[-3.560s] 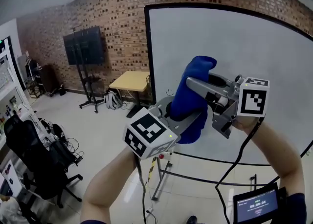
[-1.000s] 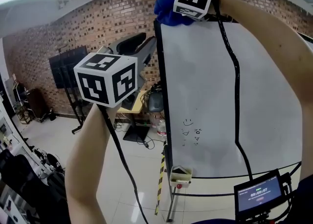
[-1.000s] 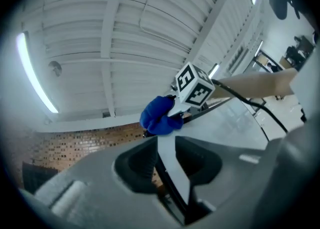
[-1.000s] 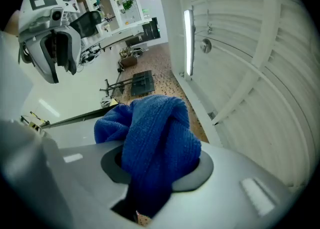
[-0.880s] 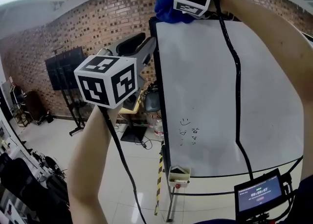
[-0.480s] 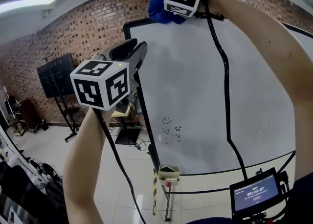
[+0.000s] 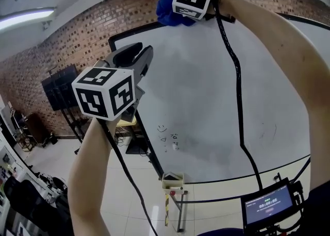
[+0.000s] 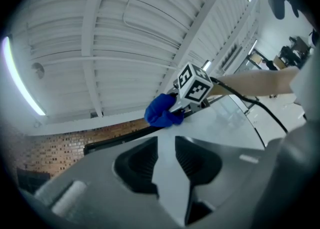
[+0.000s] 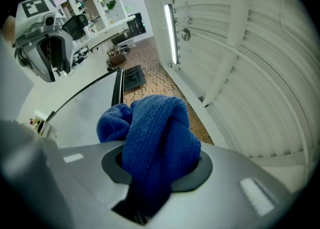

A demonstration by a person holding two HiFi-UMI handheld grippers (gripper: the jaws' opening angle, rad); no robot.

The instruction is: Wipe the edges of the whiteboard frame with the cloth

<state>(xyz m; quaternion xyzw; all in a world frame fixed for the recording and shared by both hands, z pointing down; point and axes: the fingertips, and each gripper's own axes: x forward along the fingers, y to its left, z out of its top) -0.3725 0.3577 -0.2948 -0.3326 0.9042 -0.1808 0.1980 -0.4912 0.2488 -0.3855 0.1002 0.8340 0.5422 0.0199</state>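
Observation:
The whiteboard (image 7: 216, 106) has a thin black frame (image 7: 135, 30). My right gripper (image 7: 175, 14) is raised to the frame's top edge, shut on the bunched blue cloth (image 7: 166, 8), which rests against that edge a little right of the top left corner. In the right gripper view the cloth (image 9: 157, 133) bulges out of the right gripper (image 9: 150, 175) and fills it. My left gripper (image 7: 144, 55) hovers lower left, in front of the board's upper left part, shut and holding nothing. The left gripper view shows the left gripper (image 8: 165, 165) aimed at the cloth (image 8: 162, 112).
A black cable (image 7: 234, 80) hangs from the right gripper across the board. A small box (image 7: 172, 180) sits at the board's lower left on its stand. A screen on a stand (image 7: 58, 83) is by the brick wall. A small display (image 7: 265, 204) is at bottom right.
The cloth and right gripper have slid right along the top edge, away from the board's top left corner. The left gripper has moved the same way beside it. Earlier, both grippers held the cloth lower.

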